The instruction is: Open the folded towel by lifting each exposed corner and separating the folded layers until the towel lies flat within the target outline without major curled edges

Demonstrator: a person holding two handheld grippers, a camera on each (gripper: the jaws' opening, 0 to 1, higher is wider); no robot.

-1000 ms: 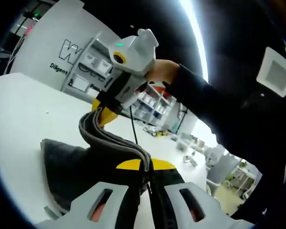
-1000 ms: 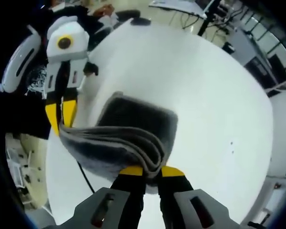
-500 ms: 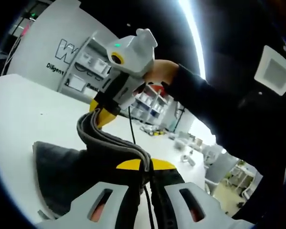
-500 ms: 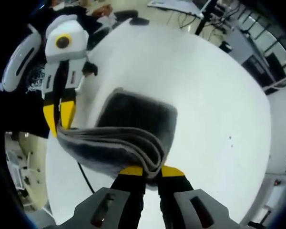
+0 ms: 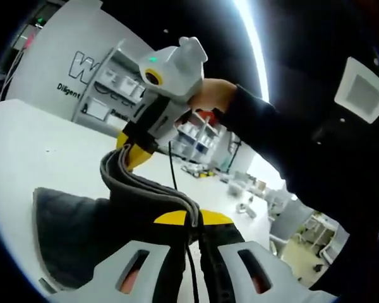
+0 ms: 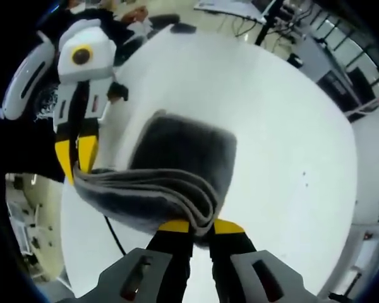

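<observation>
A dark grey folded towel (image 6: 177, 170) hangs over the white table (image 6: 284, 126), held up along its near edge with several layers showing. My right gripper (image 6: 199, 224) is shut on one corner of that edge. My left gripper (image 6: 76, 161), coming in from the left of the right gripper view, is shut on the other corner. In the left gripper view the towel (image 5: 107, 214) runs from my left gripper (image 5: 192, 221) up to the right gripper (image 5: 129, 151), held by a hand (image 5: 215, 95). The far part of the towel still rests on the table.
The round white table (image 5: 31, 145) has free room around the towel. A black cable (image 6: 114, 237) hangs below the towel's near edge. Shelves and a wall with lettering (image 5: 95, 82) stand beyond the table. The person's dark sleeve (image 5: 290, 145) is close on the right.
Both grippers have lifted the held edge a little higher. More of the towel's lower part now shows on the table.
</observation>
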